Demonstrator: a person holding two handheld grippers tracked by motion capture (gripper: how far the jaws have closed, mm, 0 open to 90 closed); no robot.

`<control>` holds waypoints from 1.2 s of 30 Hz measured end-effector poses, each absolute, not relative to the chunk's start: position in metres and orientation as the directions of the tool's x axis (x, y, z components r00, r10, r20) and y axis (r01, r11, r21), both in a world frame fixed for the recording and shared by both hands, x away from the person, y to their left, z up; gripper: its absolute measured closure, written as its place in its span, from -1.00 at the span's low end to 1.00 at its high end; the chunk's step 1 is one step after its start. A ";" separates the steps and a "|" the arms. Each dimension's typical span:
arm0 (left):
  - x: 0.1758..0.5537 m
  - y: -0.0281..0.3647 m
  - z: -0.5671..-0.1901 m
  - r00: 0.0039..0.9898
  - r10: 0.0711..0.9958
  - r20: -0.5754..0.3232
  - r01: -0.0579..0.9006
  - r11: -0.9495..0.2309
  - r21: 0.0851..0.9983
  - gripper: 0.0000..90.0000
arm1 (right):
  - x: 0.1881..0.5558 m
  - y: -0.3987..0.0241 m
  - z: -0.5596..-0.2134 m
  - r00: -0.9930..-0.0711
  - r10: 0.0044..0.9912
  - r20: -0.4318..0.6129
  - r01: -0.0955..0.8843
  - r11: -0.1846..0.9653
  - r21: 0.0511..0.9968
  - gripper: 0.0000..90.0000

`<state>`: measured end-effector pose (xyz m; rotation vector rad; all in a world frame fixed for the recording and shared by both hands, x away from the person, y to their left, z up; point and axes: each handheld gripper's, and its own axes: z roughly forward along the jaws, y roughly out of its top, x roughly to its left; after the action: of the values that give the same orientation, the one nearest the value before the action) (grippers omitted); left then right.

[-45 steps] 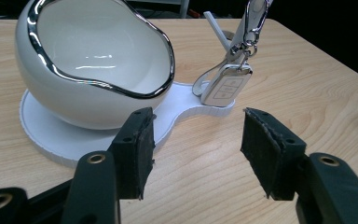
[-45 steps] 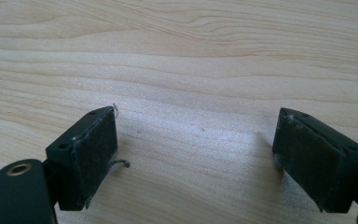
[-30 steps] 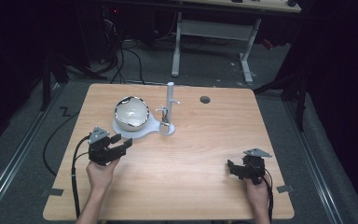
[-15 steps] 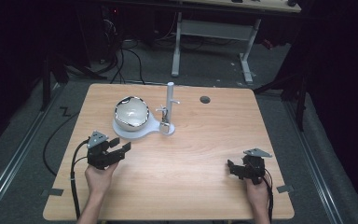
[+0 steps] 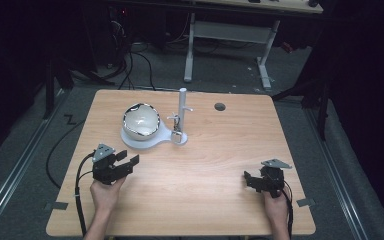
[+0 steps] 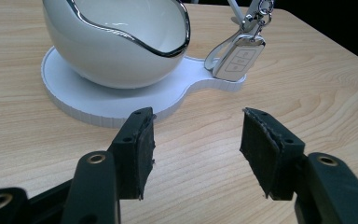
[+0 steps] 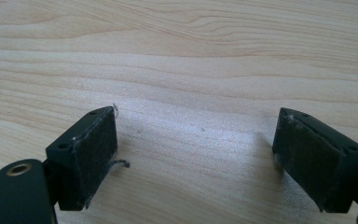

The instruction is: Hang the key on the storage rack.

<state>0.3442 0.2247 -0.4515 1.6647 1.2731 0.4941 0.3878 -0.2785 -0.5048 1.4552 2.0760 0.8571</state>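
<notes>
left gripper (image 6: 196, 147) jaws parted, empty, facing the key fob (image 6: 238, 57) near the counter's far edge - light, slick, grab its flat sides - right gripper (image 7: 196, 156) wide open, empty.

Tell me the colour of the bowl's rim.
Shiny silver chrome on a white bowl; the left gripper view shows it best.
</notes>
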 end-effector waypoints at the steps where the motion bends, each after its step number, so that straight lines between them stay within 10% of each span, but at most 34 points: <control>1: 0.344 0.225 -0.452 0.376 0.900 -0.221 0.517 -0.006 0.856 -0.01 | 0.388 -0.279 -0.505 -0.334 0.942 -0.018 0.655 0.246 0.715 -0.69; 36: 0.343 0.224 -0.478 0.346 0.913 -0.218 0.568 -0.019 0.822 -0.01 | 0.388 -0.278 -0.505 -0.334 0.943 -0.019 0.655 0.246 0.714 -0.69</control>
<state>0.3432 0.2238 -0.4781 1.7019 1.3329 0.4757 0.3878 -0.2785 -0.5048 1.4552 2.0757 0.8567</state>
